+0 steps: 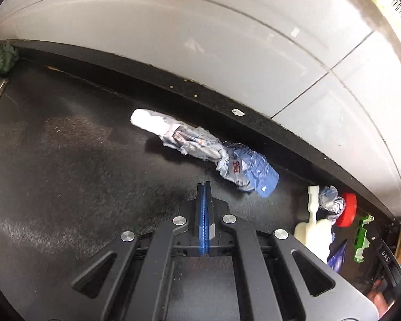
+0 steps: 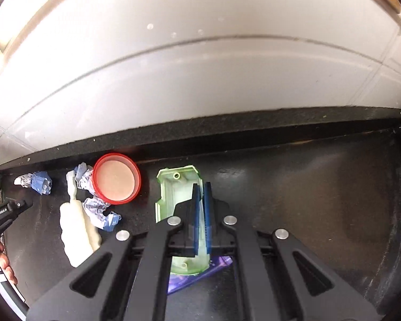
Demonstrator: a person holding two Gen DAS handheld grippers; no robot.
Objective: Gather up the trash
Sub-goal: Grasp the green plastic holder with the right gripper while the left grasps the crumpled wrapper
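Observation:
My left gripper (image 1: pixel 204 187) is shut and empty, hovering just short of a crumpled blue and white wrapper (image 1: pixel 208 149) on the black counter (image 1: pixel 66 144). My right gripper (image 2: pixel 201 187) is shut on the wall of a light green plastic tray (image 2: pixel 171 190). A purple wrapper (image 2: pixel 197 275) lies under that tray. A red lid (image 2: pixel 116 182), a crumpled blue-white paper (image 2: pixel 96 208) and a cream plastic piece (image 2: pixel 77 230) lie to its left. The same group shows at the right of the left wrist view: red lid (image 1: pixel 349 208), cream piece (image 1: pixel 314 227), green tray (image 1: pixel 362 238).
A white tiled wall (image 1: pixel 200 40) rises behind a raised black ledge (image 1: pixel 173 88). A green cloth (image 1: pixel 1 61) sits at the far left corner. The left gripper body (image 2: pixel 5 211) and a hand show at the left of the right wrist view.

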